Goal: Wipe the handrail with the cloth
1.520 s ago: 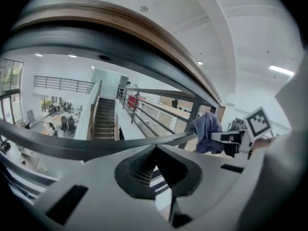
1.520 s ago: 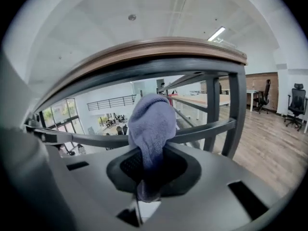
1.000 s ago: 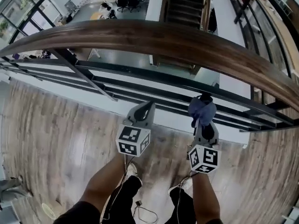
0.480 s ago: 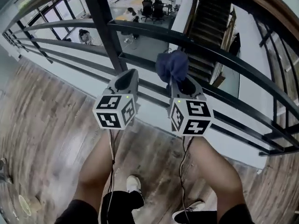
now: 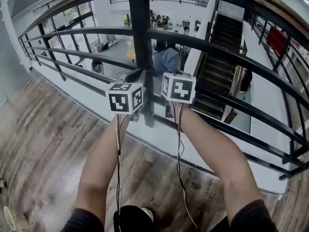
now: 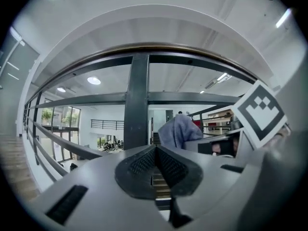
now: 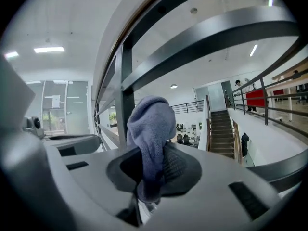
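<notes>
My right gripper [image 5: 170, 67] is shut on a blue-grey cloth [image 5: 166, 60], which bulges out past its jaws [image 7: 150, 129]. It is held up close to the black railing bars, just right of the dark upright post [image 5: 140, 42]. The wooden handrail [image 6: 144, 47] runs as a brown curve along the top of the railing, above both grippers. My left gripper [image 5: 136, 75] sits beside the right one, shut with nothing between its jaws [image 6: 155, 153]. In the left gripper view the cloth [image 6: 179, 130] and the right gripper's marker cube [image 6: 262, 112] show to the right.
Black horizontal railing bars [image 5: 227, 57] cross in front of me. Beyond them an open atrium drops to a lower floor with a staircase [image 5: 219, 62] and desks. Wood plank floor [image 5: 43, 144] lies under my legs.
Both grippers have risen and moved forward toward the railing, now side by side at the upright post. The view has tilted up, so the wooden handrail sits at the frame's top edge.
</notes>
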The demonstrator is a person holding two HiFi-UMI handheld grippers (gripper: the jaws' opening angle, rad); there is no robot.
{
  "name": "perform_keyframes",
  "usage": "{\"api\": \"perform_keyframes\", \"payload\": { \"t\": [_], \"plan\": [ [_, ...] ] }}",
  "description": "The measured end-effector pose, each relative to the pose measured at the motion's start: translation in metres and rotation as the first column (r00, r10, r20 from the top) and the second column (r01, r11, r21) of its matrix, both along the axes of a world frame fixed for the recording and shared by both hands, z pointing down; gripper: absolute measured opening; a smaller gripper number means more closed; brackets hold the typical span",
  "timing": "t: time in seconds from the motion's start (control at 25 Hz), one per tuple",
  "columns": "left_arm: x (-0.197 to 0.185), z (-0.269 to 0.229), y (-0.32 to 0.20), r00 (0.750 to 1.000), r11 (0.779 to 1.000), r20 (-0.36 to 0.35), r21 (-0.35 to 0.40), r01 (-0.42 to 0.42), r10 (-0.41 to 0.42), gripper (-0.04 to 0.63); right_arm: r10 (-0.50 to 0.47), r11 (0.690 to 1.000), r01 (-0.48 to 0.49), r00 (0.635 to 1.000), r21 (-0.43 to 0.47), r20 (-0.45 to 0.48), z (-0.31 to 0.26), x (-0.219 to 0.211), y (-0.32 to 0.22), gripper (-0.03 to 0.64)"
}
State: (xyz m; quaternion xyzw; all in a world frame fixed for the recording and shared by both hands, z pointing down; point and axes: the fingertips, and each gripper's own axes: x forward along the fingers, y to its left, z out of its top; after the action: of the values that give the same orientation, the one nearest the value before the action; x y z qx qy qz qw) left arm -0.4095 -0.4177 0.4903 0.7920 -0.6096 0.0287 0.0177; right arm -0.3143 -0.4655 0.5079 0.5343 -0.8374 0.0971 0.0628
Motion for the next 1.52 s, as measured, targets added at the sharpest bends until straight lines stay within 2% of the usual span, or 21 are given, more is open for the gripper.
{"api": "perform_keyframes", "payload": {
  "t": [0.28, 0.4, 0.48, 0.68, 0.84, 1.0, 1.16, 1.32, 1.52],
  "plan": [
    [-0.039, 0.005, 0.006, 1.000, 1.000, -0.010, 0.009, 0.006, -0.006, 0.003, 0.070, 0.997, -0.068, 0.995, 0.019, -0.072, -0.004, -0.027, -0.009, 0.057],
    [-0.045, 0.007, 0.004, 1.000, 1.000, -0.018, 0.012, 0.009, -0.008, 0.003, 0.074, 0.995, -0.065, 0.988, 0.071, -0.139, -0.008, -0.027, -0.010, 0.057],
    [-0.043, 0.008, 0.004, 1.000, 1.000, -0.028, 0.013, 0.004, -0.003, 0.003, 0.067, 0.995, -0.055, 0.988, 0.085, -0.142, -0.011, -0.023, -0.010, 0.058],
    [-0.036, 0.017, 0.002, 0.999, 1.000, -0.040, 0.000, -0.008, 0.008, 0.003, 0.045, 0.997, -0.036, 0.989, 0.064, -0.138, -0.013, -0.007, -0.009, 0.058],
    [-0.029, 0.022, 0.002, 0.999, 1.000, -0.048, -0.008, -0.015, 0.015, 0.003, 0.005, 1.000, -0.006, 0.984, -0.008, -0.176, 0.002, -0.005, -0.011, 0.057],
    [-0.014, 0.021, 0.003, 1.000, 1.000, -0.017, -0.007, -0.017, 0.017, 0.003, 0.037, 0.999, -0.038, 0.973, 0.002, -0.227, 0.006, 0.006, -0.008, 0.057],
    [0.009, 0.022, 0.004, 0.999, 0.999, 0.005, 0.005, -0.034, 0.034, 0.003, 0.089, 0.996, -0.081, 0.969, 0.041, -0.233, 0.004, 0.031, -0.002, 0.057],
    [0.042, 0.026, 0.004, 0.998, 0.998, 0.003, -0.005, -0.061, 0.061, 0.003, 0.121, 0.992, -0.113, 0.968, 0.049, -0.220, 0.004, 0.066, 0.006, 0.057],
    [0.093, 0.027, 0.011, 0.992, 0.992, -0.005, 0.004, -0.125, 0.125, 0.003, 0.166, 0.986, -0.153, 0.954, 0.070, -0.251, 0.005, 0.114, 0.018, 0.057]
  ]
}}
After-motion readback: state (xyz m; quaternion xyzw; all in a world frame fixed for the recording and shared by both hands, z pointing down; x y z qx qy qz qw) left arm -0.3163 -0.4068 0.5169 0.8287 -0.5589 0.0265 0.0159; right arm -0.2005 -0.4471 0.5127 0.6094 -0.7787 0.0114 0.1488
